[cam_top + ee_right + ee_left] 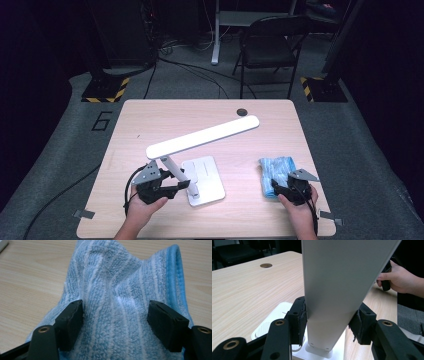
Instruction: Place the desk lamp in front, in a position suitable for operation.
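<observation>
Lamp (200,140) arm is sitting clamped in our left tongs (328,322) while our right tongs (116,322), gaping, are straddling the towel (125,302); we are closing on a thick fold.

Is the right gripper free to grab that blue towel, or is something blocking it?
Probably yes. The right gripper already has its jaws either side of the blue striped towel, bunched between them, with nothing in the way. The desk lamp stands well off, by the left gripper.
</observation>
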The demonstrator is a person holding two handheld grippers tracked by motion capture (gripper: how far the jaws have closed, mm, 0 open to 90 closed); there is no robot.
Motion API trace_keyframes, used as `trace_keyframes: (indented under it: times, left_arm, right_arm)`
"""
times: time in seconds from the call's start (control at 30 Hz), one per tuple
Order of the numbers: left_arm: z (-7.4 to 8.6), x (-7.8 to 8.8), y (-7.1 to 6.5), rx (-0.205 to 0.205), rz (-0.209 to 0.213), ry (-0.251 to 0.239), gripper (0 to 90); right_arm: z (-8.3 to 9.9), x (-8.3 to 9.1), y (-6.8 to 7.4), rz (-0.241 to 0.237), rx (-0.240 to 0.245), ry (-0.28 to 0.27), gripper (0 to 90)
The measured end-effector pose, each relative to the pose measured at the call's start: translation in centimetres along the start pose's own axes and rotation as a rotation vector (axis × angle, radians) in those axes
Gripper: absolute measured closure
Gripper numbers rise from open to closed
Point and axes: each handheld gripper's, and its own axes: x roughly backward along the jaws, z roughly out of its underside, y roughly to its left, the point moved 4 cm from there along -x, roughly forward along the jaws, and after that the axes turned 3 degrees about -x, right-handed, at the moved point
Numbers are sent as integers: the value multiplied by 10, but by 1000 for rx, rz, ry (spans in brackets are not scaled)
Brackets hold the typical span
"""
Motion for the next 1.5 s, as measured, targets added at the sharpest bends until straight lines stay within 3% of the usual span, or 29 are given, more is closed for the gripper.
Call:
trace_keyframes:
  times: [0.2, 0.4, 0.6, 1.07, 1.1, 1.27, 1.5]
  left_arm:
    - [0, 0, 0, 1, 2, -1, 519]
    - [0, -2, 1, -6, 9, -1, 518]
    - [-1, -3, 1, -23, 10, 8, 520]
    - [-1, -5, 1, -11, 23, 0, 518]
    - [-1, -5, 1, -11, 23, -1, 518]
    - [-1, -6, 1, -11, 13, -11, 518]
    - [0, -5, 1, -12, 24, -7, 519]
  right_arm:
    - [2, -1, 1, 25, 35, 7, 279]
    - [4, -2, 0, 22, 16, -8, 279]
    - [4, -4, 1, 35, 37, -1, 292]
    - [3, -1, 8, -20, 78, 20, 630]
    - [3, -1, 7, -23, 87, 18, 645]
    - [3, -1, 6, -38, 47, 12, 698]
    - [1, 2, 3, -54, 20, 0, 714]
